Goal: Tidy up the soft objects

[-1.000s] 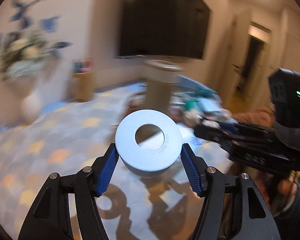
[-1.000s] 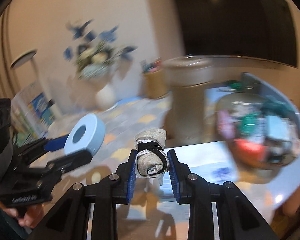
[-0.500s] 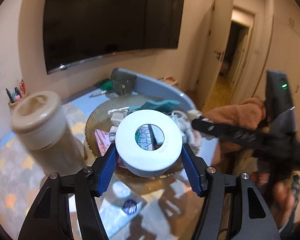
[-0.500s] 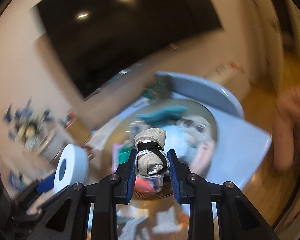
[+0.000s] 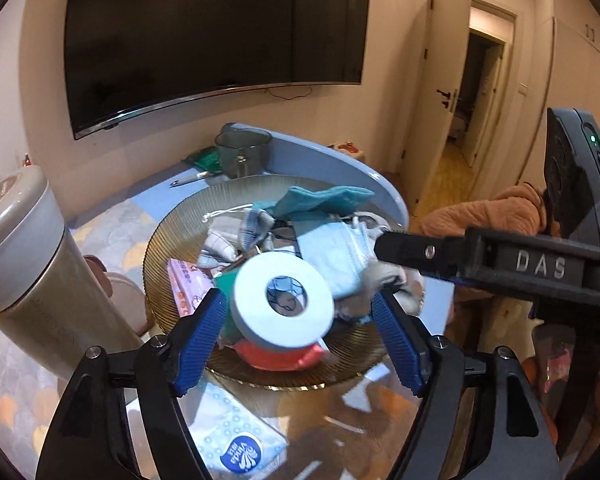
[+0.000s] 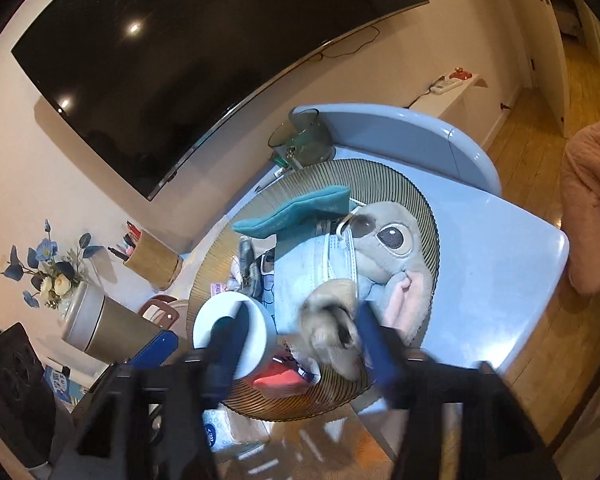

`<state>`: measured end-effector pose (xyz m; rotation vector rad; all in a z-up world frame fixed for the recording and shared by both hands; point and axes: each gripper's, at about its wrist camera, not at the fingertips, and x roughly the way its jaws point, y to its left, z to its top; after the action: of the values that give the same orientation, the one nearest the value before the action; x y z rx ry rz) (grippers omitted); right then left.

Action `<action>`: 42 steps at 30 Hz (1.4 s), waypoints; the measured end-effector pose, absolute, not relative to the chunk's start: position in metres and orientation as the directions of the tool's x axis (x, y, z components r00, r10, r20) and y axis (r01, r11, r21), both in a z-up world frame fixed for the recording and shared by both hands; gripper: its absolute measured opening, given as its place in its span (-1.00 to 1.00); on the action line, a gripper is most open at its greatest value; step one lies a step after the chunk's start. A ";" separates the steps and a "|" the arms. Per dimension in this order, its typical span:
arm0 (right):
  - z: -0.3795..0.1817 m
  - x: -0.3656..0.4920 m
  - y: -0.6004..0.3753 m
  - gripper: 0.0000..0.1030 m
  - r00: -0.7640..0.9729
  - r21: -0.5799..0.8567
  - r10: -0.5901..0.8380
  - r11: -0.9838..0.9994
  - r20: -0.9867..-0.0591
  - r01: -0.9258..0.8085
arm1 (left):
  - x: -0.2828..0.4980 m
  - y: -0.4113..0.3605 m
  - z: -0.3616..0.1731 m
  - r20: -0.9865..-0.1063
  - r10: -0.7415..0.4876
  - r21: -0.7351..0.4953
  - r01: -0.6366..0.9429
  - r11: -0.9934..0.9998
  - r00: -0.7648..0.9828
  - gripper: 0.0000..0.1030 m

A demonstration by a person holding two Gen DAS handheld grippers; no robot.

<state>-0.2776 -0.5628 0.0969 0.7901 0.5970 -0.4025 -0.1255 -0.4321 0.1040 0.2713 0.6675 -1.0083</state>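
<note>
We see the left hand-held gripper (image 5: 300,316) spread wide, its blue pads clear of the white tape roll (image 5: 283,303), a thick ring with a round hole lying tilted on the heap in the ribbed amber bowl (image 5: 160,240) on the desk (image 6: 500,248). The right hand-held gripper (image 6: 300,340) is likewise parted around a blurred beige bundle (image 6: 332,328) over the bowl, touching neither pad.

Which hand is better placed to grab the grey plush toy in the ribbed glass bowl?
Right, probably. The right gripper hangs over the ribbed glass bowl with the grey plush toy straight ahead of its open jaws. The left gripper straddles the white tape roll instead.
</note>
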 end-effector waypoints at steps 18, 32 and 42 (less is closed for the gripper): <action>0.125 -0.285 -0.467 0.22 0.778 0.428 -0.101 0.788 -0.621 0.443 | -0.166 -0.295 0.144 -0.544 -0.734 -0.071 0.849 0.523 0.407 0.44; 0.127 -0.187 -0.259 0.22 0.758 0.232 0.086 0.969 -0.646 0.087 | -0.122 -0.088 0.145 -0.493 -0.290 0.055 0.361 0.931 0.821 0.45; 0.068 -0.106 -0.175 0.22 0.756 0.109 0.024 0.992 -0.654 0.062 | -0.065 -0.016 0.082 -0.579 -0.124 0.064 0.196 0.978 0.806 0.75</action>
<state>-0.1057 -0.1753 0.0677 0.1264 0.7135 -0.0210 -0.0652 -0.0162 0.0819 0.1229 0.6104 -0.1717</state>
